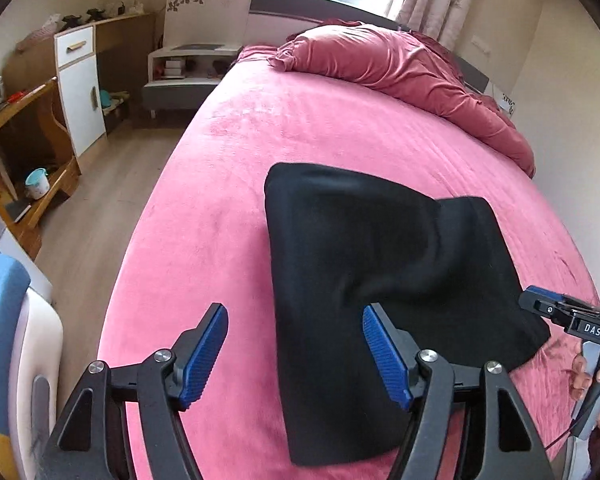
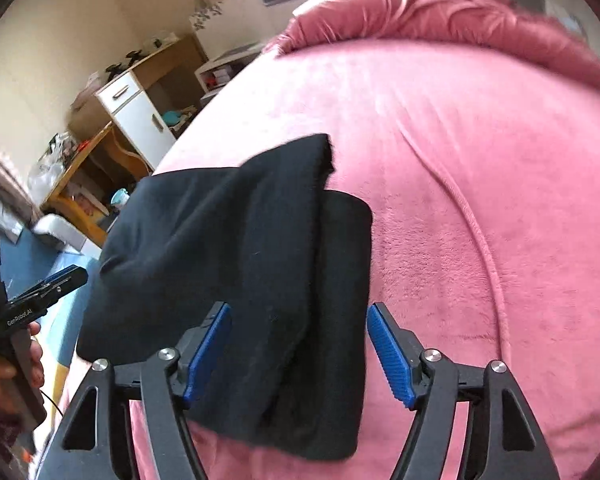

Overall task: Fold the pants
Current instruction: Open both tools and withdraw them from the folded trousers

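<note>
The black pants (image 1: 360,240) lie folded in a thick stack on the pink bed (image 1: 260,140), the upper layer still puffed and creased. My left gripper (image 1: 294,310) hovers over their near left edge, open, its blue pads (image 1: 204,356) touching no cloth. From the right wrist view the pants (image 2: 240,240) spread beneath my right gripper (image 2: 299,306), which is open too, the cloth lying below between its fingers but not pinched. The right gripper (image 1: 540,300) shows at the pants' right corner, a hand on its handle. The left gripper (image 2: 72,274) appears at the left edge.
A crumpled dark pink duvet (image 1: 400,68) is heaped at the head of the bed. Left of the bed run wooden floor (image 1: 112,200), a white-doored cabinet (image 1: 80,92), a wooden desk (image 1: 24,128) and a low bedside table (image 1: 184,72). A blue and white object (image 1: 4,320) stands near left.
</note>
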The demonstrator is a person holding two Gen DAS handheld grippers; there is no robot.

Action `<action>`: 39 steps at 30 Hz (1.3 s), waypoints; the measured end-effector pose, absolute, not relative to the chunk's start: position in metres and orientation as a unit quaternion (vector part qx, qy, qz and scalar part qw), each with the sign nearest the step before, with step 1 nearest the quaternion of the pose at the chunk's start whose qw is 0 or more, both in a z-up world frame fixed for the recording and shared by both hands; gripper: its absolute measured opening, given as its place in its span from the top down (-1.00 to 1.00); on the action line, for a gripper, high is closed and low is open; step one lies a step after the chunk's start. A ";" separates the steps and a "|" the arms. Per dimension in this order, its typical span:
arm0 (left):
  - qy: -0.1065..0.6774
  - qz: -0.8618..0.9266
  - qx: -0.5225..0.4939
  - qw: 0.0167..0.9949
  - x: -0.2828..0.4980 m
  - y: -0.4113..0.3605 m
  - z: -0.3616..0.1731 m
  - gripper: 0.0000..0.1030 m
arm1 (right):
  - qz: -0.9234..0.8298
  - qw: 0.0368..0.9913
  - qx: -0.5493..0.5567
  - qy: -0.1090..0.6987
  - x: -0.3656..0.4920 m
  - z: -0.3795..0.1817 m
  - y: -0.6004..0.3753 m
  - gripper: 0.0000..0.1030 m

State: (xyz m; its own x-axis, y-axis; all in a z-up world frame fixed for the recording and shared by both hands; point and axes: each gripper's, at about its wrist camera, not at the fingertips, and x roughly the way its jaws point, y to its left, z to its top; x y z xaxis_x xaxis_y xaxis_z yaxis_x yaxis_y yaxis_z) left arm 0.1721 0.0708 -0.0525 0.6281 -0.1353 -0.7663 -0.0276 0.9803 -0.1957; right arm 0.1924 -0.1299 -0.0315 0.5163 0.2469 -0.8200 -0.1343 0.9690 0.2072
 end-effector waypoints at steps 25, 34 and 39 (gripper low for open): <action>0.357 -0.007 -0.048 0.933 0.063 0.033 -0.006 -0.39 | 0.019 0.898 0.012 0.439 0.105 -0.006 -0.104 -0.13; 0.347 -0.004 -0.057 0.936 0.033 0.026 -0.005 -0.39 | -0.018 0.906 -0.023 0.422 0.068 -0.012 -0.060 -0.40; 0.344 0.010 -0.043 0.938 0.024 0.024 -0.006 -0.39 | -0.048 0.912 -0.020 0.408 0.054 -0.014 -0.049 -0.51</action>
State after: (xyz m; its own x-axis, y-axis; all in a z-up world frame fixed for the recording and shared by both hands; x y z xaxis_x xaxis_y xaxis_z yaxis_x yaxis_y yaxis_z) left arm 0.0239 0.0235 -0.0064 0.7629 -0.0106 -0.6464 -0.0490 0.9960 -0.0742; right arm 0.0542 -0.0486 -0.0136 0.6629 -0.1045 -0.7414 0.0719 0.9945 -0.0759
